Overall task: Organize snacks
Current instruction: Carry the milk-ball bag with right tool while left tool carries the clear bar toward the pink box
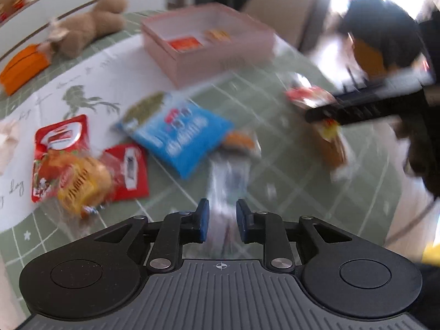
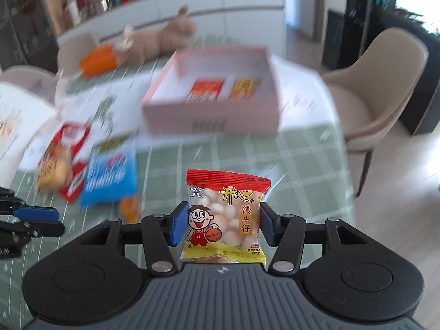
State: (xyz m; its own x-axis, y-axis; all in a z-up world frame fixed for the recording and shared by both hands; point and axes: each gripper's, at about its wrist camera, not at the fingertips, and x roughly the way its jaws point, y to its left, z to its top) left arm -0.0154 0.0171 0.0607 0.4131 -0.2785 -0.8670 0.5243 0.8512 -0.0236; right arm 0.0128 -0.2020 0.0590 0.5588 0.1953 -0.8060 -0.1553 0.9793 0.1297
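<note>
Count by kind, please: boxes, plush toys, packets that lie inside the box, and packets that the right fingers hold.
Pink cardboard box: 1
Brown plush toy: 1
Packets inside the box: 2, a red packet and an orange-yellow packet
Red-and-yellow plastic snack packet in the right gripper: 1
Total: 5

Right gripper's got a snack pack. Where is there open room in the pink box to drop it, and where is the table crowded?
In the pink box, the left section, beside the red packet and the yellow packet, looks bare. The green cloth between the box front and the held snack pack is open. The blue bag and red packs crowd the left.
</note>
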